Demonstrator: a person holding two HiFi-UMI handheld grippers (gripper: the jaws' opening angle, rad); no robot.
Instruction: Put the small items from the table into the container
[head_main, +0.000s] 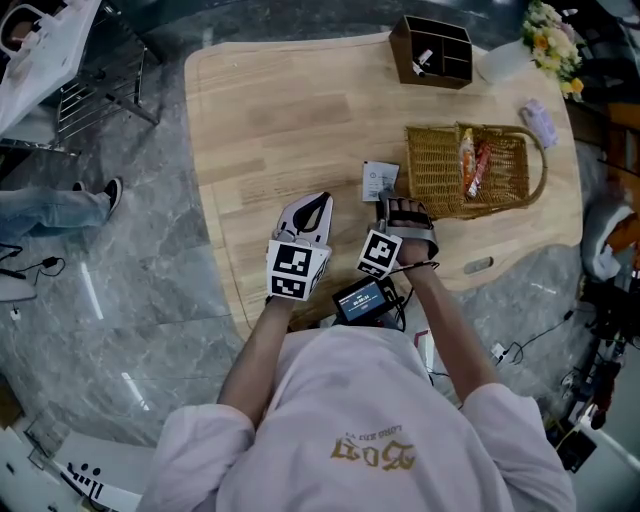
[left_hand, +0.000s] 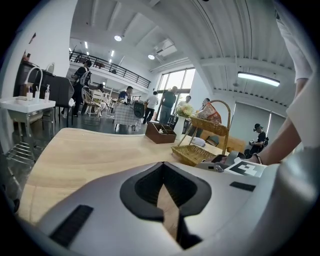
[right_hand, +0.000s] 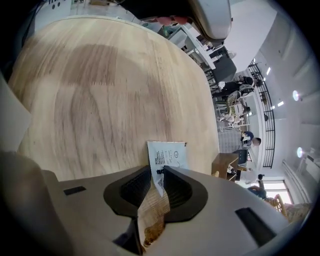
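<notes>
Two packets (head_main: 470, 160) already lie in the basket (head_main: 425, 170) at centre right. One purple packet (head_main: 538, 122) waits at upper right. The right gripper (right_hand: 157, 171) pinches the white packet (right_hand: 167, 154) just left of the basket, its long axis pointing up-frame away from the jaws. The left gripper (left_hand: 162, 167) is closed, empty.

Pale wooden table (head_main: 280, 110); on it wicker basket (head_main: 430, 172), brown divided box (head_main: 401, 52), white packet (head_main: 379, 181)

Sachet (head_main: 380, 181) on the table (head_main: 280, 130), just left of the basket (head_main: 430, 170)
</notes>
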